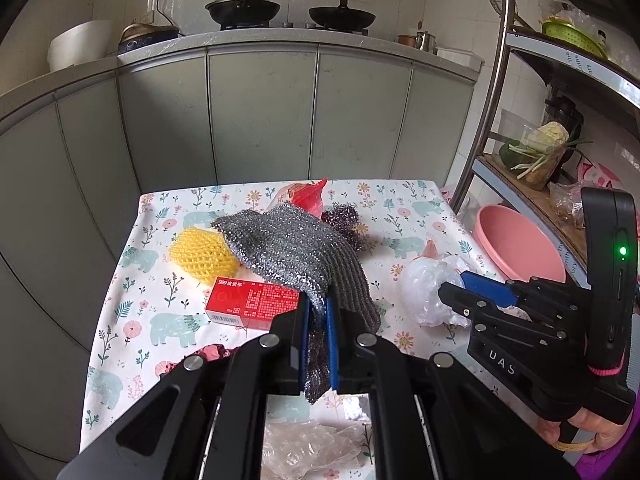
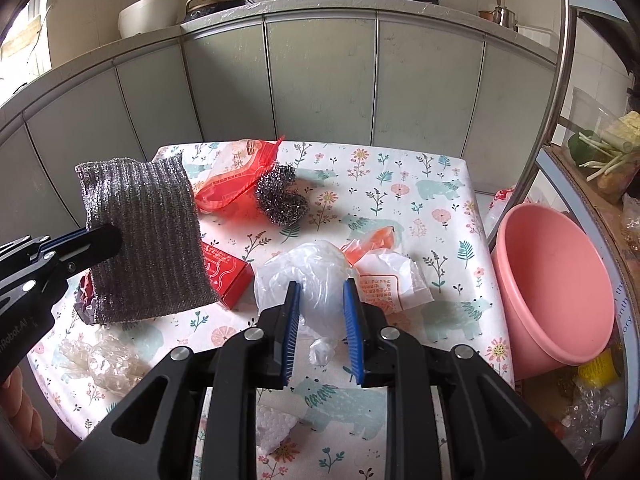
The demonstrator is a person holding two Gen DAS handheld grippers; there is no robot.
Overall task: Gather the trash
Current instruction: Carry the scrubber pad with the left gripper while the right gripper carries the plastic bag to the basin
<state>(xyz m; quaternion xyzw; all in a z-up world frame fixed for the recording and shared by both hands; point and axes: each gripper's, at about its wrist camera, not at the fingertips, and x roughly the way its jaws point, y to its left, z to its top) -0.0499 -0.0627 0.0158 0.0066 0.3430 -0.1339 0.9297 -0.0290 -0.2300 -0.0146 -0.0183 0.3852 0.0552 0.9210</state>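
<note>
On the tabletop [image 2: 440, 168], covered by a cloth printed with flowers and bears, trash lies scattered in front of grey kitchen cabinets. The left claw [image 1: 318, 316] is clamped tight on the lower edge of a silver scouring cloth [image 1: 296, 252]; the right wrist view shows that cloth [image 2: 144, 236] hanging as a flat sheet lifted clear of the table, with the left claw [image 2: 108, 240] pinching it from the side. Under and just behind the cloth sits a red box [image 1: 250, 304], and beside that a yellow foam net [image 1: 202, 254]. Farther back lie a red plastic bag [image 2: 236, 180] and a steel wool ball [image 2: 282, 196], close together.

The right claw [image 2: 322, 308] is partly closed around a crumpled clear plastic bag [image 2: 312, 276]; its blue pads [image 2: 294, 320] sit on either side of the bag, pressing on its folds. Just to the right of that bag lies a white wrapper with orange print [image 2: 384, 280]. A wad of clear film [image 2: 104, 360] rests near the table's left front edge, and a white foam scrap [image 2: 272, 428] lies by the front edge.

Off the right side of the table, a pink basin [image 2: 556, 288] leans tilted against a metal rack.
</note>
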